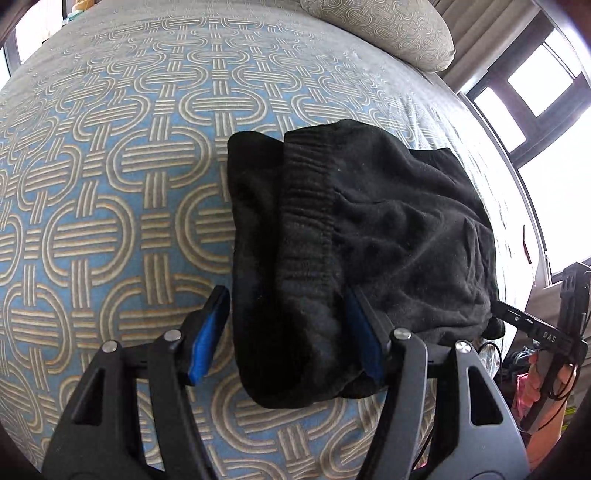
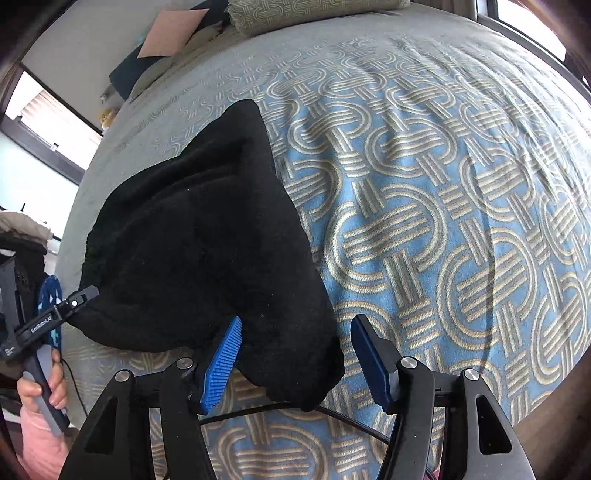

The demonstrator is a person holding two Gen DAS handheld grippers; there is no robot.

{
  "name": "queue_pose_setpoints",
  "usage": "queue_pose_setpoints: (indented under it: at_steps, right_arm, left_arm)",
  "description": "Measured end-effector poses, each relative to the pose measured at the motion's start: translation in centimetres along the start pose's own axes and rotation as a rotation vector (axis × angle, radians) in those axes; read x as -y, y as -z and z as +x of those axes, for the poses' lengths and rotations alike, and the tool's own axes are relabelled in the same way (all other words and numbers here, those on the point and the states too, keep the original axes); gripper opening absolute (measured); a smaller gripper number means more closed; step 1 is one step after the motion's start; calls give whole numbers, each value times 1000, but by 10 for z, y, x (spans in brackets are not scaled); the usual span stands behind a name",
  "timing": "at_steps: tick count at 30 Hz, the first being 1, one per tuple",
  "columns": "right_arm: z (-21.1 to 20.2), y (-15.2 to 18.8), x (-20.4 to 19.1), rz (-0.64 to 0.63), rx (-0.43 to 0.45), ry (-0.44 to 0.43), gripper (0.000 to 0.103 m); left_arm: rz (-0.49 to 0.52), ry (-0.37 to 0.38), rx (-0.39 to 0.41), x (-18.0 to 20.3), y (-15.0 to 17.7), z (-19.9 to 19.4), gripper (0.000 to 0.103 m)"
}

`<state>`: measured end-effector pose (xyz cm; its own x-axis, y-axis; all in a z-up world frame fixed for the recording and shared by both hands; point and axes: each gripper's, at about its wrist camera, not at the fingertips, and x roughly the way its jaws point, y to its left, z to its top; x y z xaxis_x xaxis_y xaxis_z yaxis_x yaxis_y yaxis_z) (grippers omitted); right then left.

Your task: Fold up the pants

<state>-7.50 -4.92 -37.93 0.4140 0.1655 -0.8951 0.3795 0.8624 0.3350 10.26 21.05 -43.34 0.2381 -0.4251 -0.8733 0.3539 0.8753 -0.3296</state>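
Blue-padded fingers [image 1: 208, 332] of the left gripper [image 1: 286, 332] fill the bottom of its view, jaws apart, straddling the near end of the pants [image 1: 354, 236] without pressing on them; one pad sits clear of the cloth on the left, the other lies against its right side.

Largest thing in sight is the bed [image 1: 110, 184], its blue cover patterned with tan loops, a pillow [image 1: 388, 29] at the far end. On it lie the black pants, already doubled into a compact bundle, the ribbed waistband [image 1: 306, 206] on top and running toward the camera.

From the right wrist, the right gripper [image 2: 295, 358] also stands apart, the bundle's near corner lying between its pads, gripped by neither. A hand [image 2: 44, 384] holding the left tool shows at that view's left edge.

My reading: the folds are mostly made and both grippers have let go. What remains looks like a last fold or a tidy-up; that would call for closing on a near edge with both tools and carrying it evenly over, without dragging the layers beneath.
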Motion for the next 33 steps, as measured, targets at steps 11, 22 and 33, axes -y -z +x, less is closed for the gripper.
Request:
queue_pose_setpoints:
  at_steps: [11, 22, 33]
  right_arm:
    - [-10, -5, 34, 100, -19, -38, 63]
    - [16, -80, 28, 67, -13, -214, 74]
    - [55, -111, -18, -138, -64, -96, 50]
  left_arm:
    - [33, 20, 1, 19, -3, 10, 77]
    - [53, 51, -19, 21, -10, 22, 78]
    - [112, 55, -12, 25, -16, 21, 52]
